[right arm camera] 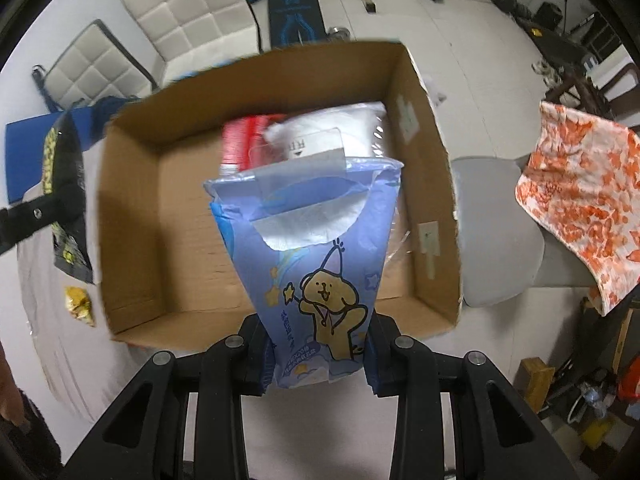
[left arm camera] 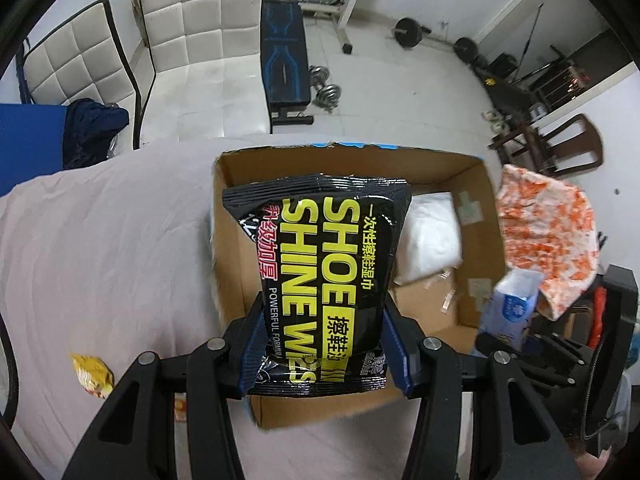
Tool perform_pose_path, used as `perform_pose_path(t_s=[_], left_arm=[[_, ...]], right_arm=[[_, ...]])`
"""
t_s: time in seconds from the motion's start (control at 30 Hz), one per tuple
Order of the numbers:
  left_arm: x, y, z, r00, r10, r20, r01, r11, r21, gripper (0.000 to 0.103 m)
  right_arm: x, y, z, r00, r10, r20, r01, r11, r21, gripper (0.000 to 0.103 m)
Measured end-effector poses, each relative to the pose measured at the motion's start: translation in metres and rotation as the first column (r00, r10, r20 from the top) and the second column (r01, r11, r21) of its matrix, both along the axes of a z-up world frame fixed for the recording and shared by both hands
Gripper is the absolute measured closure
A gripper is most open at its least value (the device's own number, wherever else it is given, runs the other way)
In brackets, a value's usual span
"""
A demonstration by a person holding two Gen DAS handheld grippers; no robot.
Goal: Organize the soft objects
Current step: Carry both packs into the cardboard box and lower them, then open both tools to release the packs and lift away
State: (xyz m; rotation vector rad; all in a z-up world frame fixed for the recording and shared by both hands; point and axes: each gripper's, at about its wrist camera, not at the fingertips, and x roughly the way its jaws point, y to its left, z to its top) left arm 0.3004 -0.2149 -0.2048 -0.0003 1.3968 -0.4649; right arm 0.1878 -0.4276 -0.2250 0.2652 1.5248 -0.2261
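Observation:
My left gripper (left arm camera: 324,356) is shut on a black shoe-shine wipes pack (left arm camera: 324,264) with yellow lettering, held over the near left part of an open cardboard box (left arm camera: 476,184). A white soft pack (left arm camera: 430,236) lies inside the box. My right gripper (right arm camera: 320,356) is shut on a blue tissue pack (right arm camera: 316,248) with a bear cartoon, held above the same box (right arm camera: 132,216), where a white pack (right arm camera: 336,128) and a red-and-white pack (right arm camera: 240,140) lie. The tissue pack (left arm camera: 508,304) and the wipes pack (right arm camera: 64,184) each show in the other view.
The box sits on a pale sheet-covered surface (left arm camera: 112,240). A yellow wrapper (left arm camera: 92,372) lies left of the box. An orange-patterned cloth (right arm camera: 584,200) hangs at the right over a grey seat (right arm camera: 500,232). White chairs (left arm camera: 200,40) and gym gear (left arm camera: 284,52) stand beyond.

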Motion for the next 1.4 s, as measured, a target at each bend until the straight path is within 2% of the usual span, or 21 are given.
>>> perform_pose_path(t_s=[0.23,0.4,0.6,0.77,0.83,1.0,1.1,1.13,1.17,1.27,1.3,1.37,1.4], left_arm=[[0.028,-0.035,-0.049,0.998,0.007,-0.068,-0.001,0.996,0.092,0.054],[0.038,-0.052,-0.086,0.993,0.017,-0.119,0.000,0.990,0.141,0.053],[0.043,-0.065,-0.113,0.985,0.034,-0.169,-0.004,0.984,0.177,0.051],[0.042,-0.068,-0.118,0.978,0.056,-0.200,-0.016,0.981,0.193,0.051],[0.042,-0.068,-0.117,0.977,0.058,-0.204,-0.017,0.980,0.196,0.051],[0.037,-0.066,-0.112,0.979,0.064,-0.195,-0.024,0.979,0.204,0.046],[0.032,-0.064,-0.103,0.983,0.059,-0.174,-0.024,0.979,0.201,0.046],[0.029,-0.063,-0.100,0.984,0.058,-0.166,-0.023,0.979,0.202,0.042],[0.027,-0.062,-0.097,0.986,0.054,-0.157,-0.022,0.979,0.201,0.033],[0.018,-0.059,-0.087,0.990,0.049,-0.133,-0.024,0.982,0.186,0.017],[0.013,-0.057,-0.081,0.992,0.050,-0.119,-0.029,0.984,0.178,0.016],[0.006,-0.055,-0.072,0.995,0.053,-0.089,-0.037,0.984,0.173,0.005],[0.002,-0.052,-0.067,0.996,0.053,-0.073,-0.040,0.984,0.172,0.004]], right_arm=[[0.011,-0.024,-0.053,0.996,0.015,-0.087,-0.012,0.999,0.043,0.066],[0.018,-0.033,-0.074,0.992,0.028,-0.124,-0.021,0.998,0.056,0.063],[0.022,-0.039,-0.090,0.987,0.033,-0.157,-0.022,0.997,0.073,0.055],[0.021,-0.036,-0.093,0.984,0.038,-0.175,-0.024,0.996,0.082,0.046],[0.020,-0.036,-0.092,0.984,0.040,-0.174,-0.026,0.996,0.082,0.036],[0.017,-0.035,-0.084,0.986,0.042,-0.163,-0.031,0.997,0.073,0.032],[0.013,-0.036,-0.076,0.989,0.042,-0.141,-0.034,0.998,0.058,0.017],[0.012,-0.035,-0.073,0.991,0.042,-0.130,-0.035,0.998,0.051,0.015],[0.011,-0.035,-0.071,0.992,0.039,-0.122,-0.034,0.998,0.049,0.014],[0.006,-0.034,-0.059,0.996,0.032,-0.083,-0.029,0.999,0.045,0.004],[0.005,-0.033,-0.053,0.997,0.028,-0.066,-0.025,0.999,0.038,0.000],[0.002,-0.031,-0.043,0.999,0.026,-0.031,-0.026,1.000,0.016,0.000],[-0.001,-0.029,-0.035,1.000,0.025,-0.008,-0.025,1.000,-0.001,0.000]])
